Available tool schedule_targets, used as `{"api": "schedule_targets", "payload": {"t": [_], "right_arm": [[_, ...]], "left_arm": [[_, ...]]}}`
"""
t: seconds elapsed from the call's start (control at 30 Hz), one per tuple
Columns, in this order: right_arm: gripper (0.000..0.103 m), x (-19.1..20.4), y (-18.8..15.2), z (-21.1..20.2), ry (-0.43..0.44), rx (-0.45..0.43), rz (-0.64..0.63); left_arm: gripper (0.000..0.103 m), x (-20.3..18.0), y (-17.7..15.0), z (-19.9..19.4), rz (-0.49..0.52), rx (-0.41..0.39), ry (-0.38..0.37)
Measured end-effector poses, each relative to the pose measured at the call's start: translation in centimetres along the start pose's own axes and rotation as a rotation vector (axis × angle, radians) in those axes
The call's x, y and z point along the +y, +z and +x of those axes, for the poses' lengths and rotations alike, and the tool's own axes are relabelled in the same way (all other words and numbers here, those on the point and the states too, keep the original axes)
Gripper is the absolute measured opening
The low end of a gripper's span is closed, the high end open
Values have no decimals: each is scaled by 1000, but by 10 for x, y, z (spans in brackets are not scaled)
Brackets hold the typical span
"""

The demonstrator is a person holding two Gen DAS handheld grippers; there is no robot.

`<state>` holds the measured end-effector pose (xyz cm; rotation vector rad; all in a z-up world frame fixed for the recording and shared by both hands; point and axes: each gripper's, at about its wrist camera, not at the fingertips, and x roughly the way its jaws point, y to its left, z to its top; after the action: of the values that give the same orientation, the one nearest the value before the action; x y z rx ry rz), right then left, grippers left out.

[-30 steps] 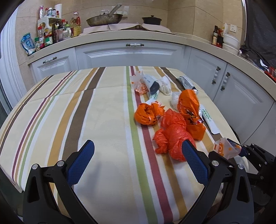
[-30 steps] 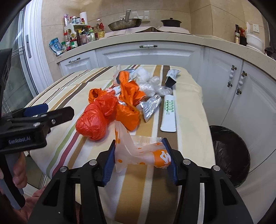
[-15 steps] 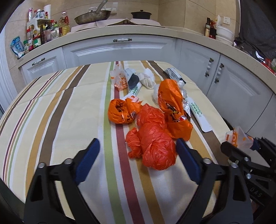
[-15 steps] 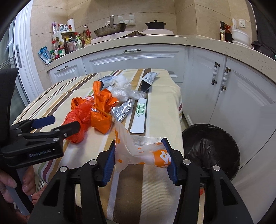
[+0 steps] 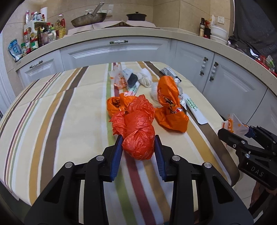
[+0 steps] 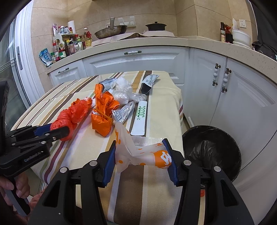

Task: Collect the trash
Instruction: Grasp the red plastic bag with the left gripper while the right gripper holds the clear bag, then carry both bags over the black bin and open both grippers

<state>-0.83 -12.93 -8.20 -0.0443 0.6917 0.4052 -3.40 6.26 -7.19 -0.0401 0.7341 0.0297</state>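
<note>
Your left gripper [image 5: 138, 148] jaws pinch the red plastic bag [image 5: 136, 133] on the table [image 5: 52, 121]; lift cleanly. Right gripper [image 6: 141, 159] jaws clamp the orange-white wrapper [image 6: 138, 152]; release over the bin [image 6: 211, 152].

A long beige stone countertop [image 5: 138, 33] curves over white panelled cabinet doors [image 5: 119, 53]. On that countertop, a metal frying pan [image 5: 89, 19] sits beside a dark lidded pot [image 5: 136, 17], with a crowded cluster of sauce bottles and jars [image 5: 39, 34] towards its left end. At its right end stand a dark glass bottle [image 5: 201, 27] and stacked white bowls [image 5: 218, 33].
</note>
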Motion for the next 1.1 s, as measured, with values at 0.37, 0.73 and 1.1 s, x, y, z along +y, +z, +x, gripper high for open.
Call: {"api": "schedule_targets", "payload": {"t": [0.37, 0.73, 1.1], "right_arm": [[51, -14, 8, -16, -61, -40, 13], [51, -78, 9, -33, -235, -67, 84], [51, -144, 11, -18, -334, -52, 140]], "left_arm": [[34, -6, 22, -43, 36, -121, -37], [34, -78, 52, -22, 149, -155, -168], [34, -176, 70, 33, 271, -72, -244]]}}
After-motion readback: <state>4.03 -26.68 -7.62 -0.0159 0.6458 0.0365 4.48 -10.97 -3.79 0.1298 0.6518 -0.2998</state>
